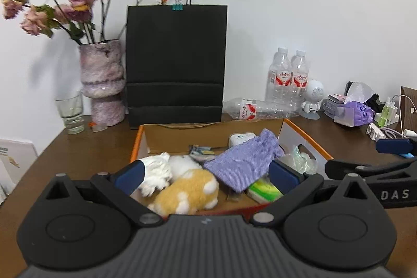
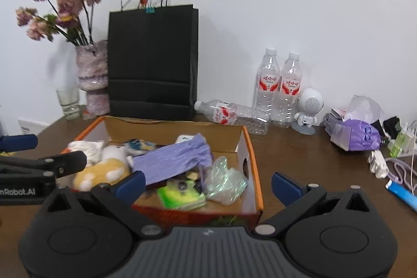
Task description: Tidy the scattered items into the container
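Both hand-held grippers, left [image 1: 206, 173] and right [image 2: 208, 183], spread wide, gripping nothing. Box [image 2: 256, 168] on desk [image 2: 299, 155] holds plush [image 1: 187, 193], purple pouch [image 1: 239, 163], green pack [image 2: 179, 196], crinkly wrapper [image 2: 225, 180].

Two wrist views, both facing the wall across the bench [image 1: 78, 147].
Left camera sits close over the cardboard box's [image 1: 135, 145] near-left edge; right camera close at its near-right corner, angled down. Both share box [image 2: 254, 160], black bag [image 1: 176, 64], bottles [image 2: 278, 87], vase [image 2: 92, 69].
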The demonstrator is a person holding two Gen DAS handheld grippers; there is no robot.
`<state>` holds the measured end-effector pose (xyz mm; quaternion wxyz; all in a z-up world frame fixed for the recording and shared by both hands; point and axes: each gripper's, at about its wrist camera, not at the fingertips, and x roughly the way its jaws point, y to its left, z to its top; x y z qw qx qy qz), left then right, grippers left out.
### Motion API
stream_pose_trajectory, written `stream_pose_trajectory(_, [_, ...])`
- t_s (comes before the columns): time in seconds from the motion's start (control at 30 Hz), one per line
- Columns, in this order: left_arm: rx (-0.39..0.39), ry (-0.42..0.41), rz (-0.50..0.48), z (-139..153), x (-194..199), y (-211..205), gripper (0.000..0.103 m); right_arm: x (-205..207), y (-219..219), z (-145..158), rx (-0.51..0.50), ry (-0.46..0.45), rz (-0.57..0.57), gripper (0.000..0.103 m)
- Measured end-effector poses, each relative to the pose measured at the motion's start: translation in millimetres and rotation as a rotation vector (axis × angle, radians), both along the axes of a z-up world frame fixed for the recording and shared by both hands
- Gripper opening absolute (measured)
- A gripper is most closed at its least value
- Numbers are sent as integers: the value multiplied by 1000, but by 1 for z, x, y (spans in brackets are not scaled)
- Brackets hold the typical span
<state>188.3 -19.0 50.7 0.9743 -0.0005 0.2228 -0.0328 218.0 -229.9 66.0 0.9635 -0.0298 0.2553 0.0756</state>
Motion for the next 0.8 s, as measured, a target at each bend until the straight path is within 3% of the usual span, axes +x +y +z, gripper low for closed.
stream_pose_trajectory(0.2, [9, 8, 13, 9, -41, -2, 103, -43, -8, 7, 84, 18, 29, 103])
stream_pose_trajectory(0.47, [-9, 38, 36, 7, -71, -1, 103, -82, 0, 14, 63, 14, 44, 103])
stream_pose_trajectory(0.8, [-19, 49, 51, 8, -83, 1, 103, -95, 3, 18, 52, 16, 51, 103])
